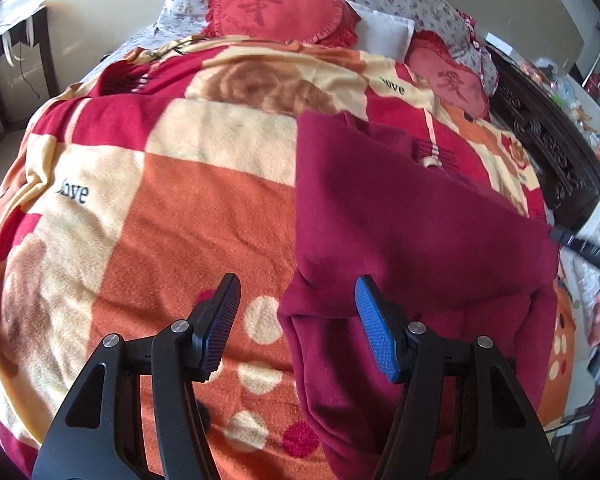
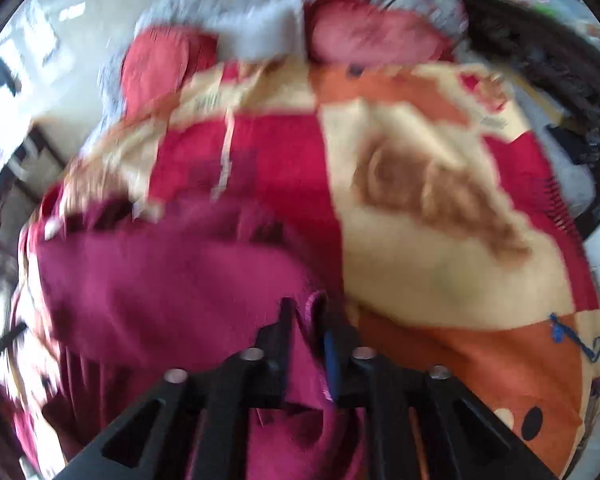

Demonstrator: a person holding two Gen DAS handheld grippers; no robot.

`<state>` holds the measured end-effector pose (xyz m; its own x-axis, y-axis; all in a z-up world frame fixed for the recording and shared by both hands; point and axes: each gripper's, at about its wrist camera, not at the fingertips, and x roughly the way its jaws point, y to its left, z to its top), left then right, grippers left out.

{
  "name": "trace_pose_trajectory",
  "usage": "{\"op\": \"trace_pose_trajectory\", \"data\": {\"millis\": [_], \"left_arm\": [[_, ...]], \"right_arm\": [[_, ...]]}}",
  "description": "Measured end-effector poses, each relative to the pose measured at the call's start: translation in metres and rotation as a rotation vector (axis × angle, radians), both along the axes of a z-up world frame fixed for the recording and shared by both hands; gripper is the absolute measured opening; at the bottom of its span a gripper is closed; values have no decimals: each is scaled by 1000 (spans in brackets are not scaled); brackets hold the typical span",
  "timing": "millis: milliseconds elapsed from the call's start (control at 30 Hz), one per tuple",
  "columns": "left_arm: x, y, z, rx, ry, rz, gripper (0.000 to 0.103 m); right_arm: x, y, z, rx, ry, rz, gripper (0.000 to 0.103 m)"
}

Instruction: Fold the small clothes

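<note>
Right gripper [image 2: 306,320] has a garment [image 1: 400,208] edge between narrow jaws — whether the pads pinch is blurred, cannot tell. Left gripper [image 1: 296,308] gapes empty over its near-left hem. Soft, light maroon fleece on the blanket [image 1: 180,208] — take corners or hems, likely droops.

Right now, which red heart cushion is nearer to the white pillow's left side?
The larger heart cushion, frilled and tree-printed, left of the white pillow; the smaller lies right.

Both wrist cameras look steeply down along their fingers, close above the orange, cream and red fleece blanket [image 1: 188,216]. Both views share the maroon knitted garment [image 1: 412,216] and the red heart-shaped pillows [image 1: 276,4].
</note>
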<state>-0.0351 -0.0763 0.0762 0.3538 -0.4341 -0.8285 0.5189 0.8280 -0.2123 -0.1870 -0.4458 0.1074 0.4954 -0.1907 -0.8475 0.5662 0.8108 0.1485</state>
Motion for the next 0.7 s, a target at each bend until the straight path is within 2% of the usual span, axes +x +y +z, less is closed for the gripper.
{"op": "trace_pose_trajectory", "data": {"millis": [67, 133, 200, 300, 400, 500, 567, 600, 633, 667, 700], "left_arm": [[0, -6, -12, 24, 17, -9, 60], [3, -9, -25, 47, 27, 0, 60], [6, -7, -33, 60, 33, 23, 60], [10, -4, -43, 59, 49, 41, 60], [10, -2, -47, 46, 60, 45, 60], [9, -2, -49, 42, 51, 41, 60], [10, 0, -50, 29, 57, 38, 60], [11, 2, -51, 21, 64, 39, 60], [12, 3, -51, 11, 70, 41, 60], [13, 5, -52, 0, 74, 43, 60], [13, 7, -52, -3, 73, 44, 60]], "right_arm": [[0, 8, 20, -1, -98, 0, 47], [12, 25, 38, 36, -227, 80, 48], [35, 45, 44, 87, -277, 195, 48], [93, 94, 35, 184, -271, 418, 47], [155, 151, 20, 114, -210, 611, 47], [203, 178, 2, 164, -155, 728, 48], [221, 198, -11, 165, -113, 776, 48], [227, 205, -16, 158, -95, 806, 44], [232, 213, -23, 141, -71, 845, 35], [235, 220, -29, 97, -50, 870, 12], [239, 223, -33, 53, -37, 868, 10]]}}
